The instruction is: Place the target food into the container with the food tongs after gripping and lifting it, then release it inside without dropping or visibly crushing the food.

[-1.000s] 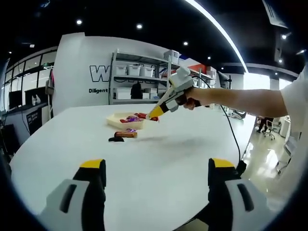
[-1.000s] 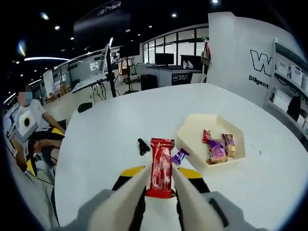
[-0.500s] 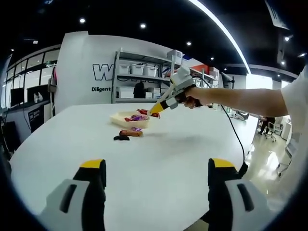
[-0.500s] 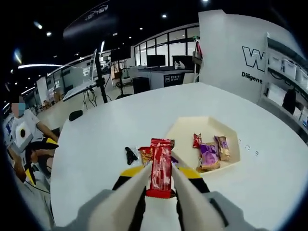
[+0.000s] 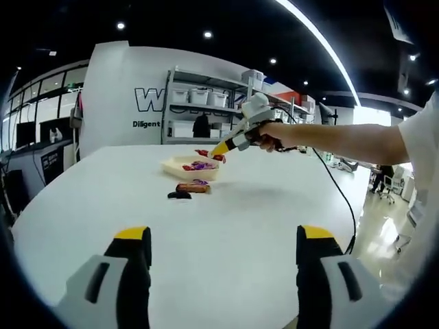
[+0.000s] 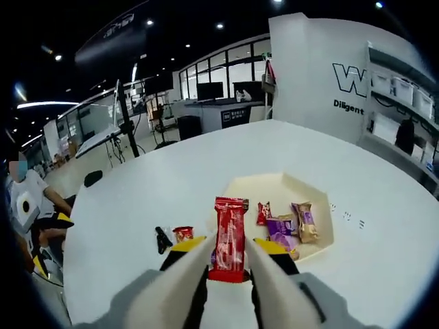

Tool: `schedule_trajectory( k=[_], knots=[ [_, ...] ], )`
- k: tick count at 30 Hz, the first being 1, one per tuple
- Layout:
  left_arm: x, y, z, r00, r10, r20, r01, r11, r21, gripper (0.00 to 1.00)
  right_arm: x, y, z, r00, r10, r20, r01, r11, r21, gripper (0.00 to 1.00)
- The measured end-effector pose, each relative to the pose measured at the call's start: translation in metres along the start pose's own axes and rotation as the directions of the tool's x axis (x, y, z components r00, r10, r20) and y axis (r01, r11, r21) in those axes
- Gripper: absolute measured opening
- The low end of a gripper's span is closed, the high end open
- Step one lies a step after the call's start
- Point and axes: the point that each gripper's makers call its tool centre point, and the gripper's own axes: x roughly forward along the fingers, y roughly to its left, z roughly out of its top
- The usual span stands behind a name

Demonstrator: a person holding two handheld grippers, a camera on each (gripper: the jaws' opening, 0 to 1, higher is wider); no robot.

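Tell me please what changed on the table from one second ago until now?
The right tool, shut on the red snack bar, travelled from beside the tray to above its near edge, carried higher in the left gripper view. Nothing was let go. The snacks in the tray, the orange snack, the black piece and the open left tool stayed put.

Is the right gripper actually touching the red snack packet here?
Touching. In the right gripper view, the right gripper has both jaws pressed against the sides of the red snack packet, which is held lifted over the tray.
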Motion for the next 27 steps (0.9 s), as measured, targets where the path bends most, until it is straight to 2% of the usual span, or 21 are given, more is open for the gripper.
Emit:
schedule_trajectory(
  k=[7,13,27],
  knots=[
    [0.006,-0.001,-0.001,1.000,-0.013,-0.008,0.013,1.000,0.007,0.86,0.009,-0.008,0.000,0.999,-0.041,0.012,0.040,0.998,0.039,0.16],
    [0.015,0.001,-0.007,1.000,-0.023,-0.021,0.023,1.000,-0.003,0.86,0.028,-0.014,-0.001,0.998,-0.068,0.010,0.067,0.996,0.063,0.16],
    [0.018,0.008,-0.012,0.999,-0.019,-0.038,0.019,1.000,-0.007,0.86,0.063,-0.013,-0.001,0.999,-0.050,0.004,0.050,0.997,0.057,0.17]
  ],
)
